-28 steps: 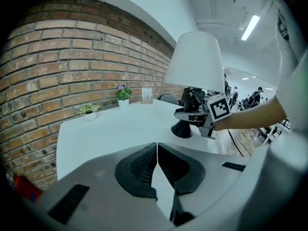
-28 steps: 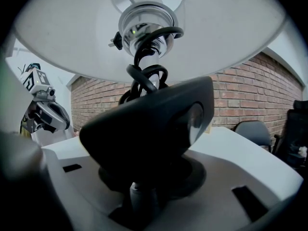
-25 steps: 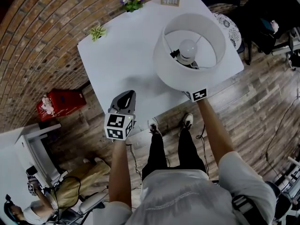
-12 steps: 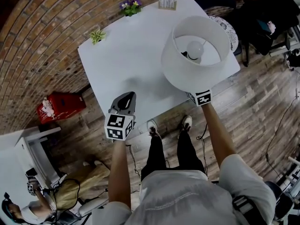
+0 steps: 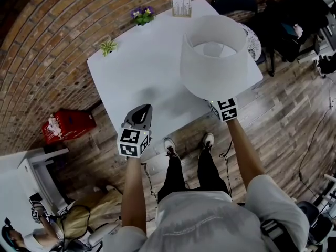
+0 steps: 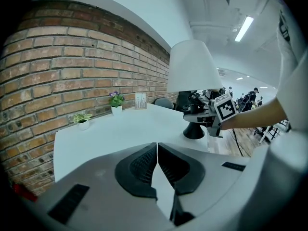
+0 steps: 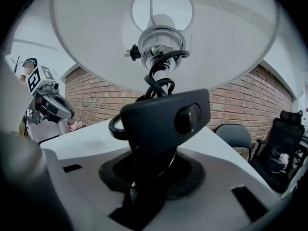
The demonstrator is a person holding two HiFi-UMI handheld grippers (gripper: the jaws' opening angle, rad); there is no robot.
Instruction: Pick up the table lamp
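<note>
Lifting the table lamp (image 5: 214,56), upper right over the white table (image 5: 136,72), probably wants a slow vertical rise with its shade (image 7: 231,42) level, since the right gripper (image 7: 154,174), forearm stretched forward, clenches only its dark stem (image 7: 159,124), while the left gripper (image 6: 157,167) hangs closed and empty, centre-left.

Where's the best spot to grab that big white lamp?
Grab the dark base under the shade, coming in low from the table's near edge. The shade is wide and thin, while the base is narrow enough to clamp. The right gripper is shut on it there.
</note>
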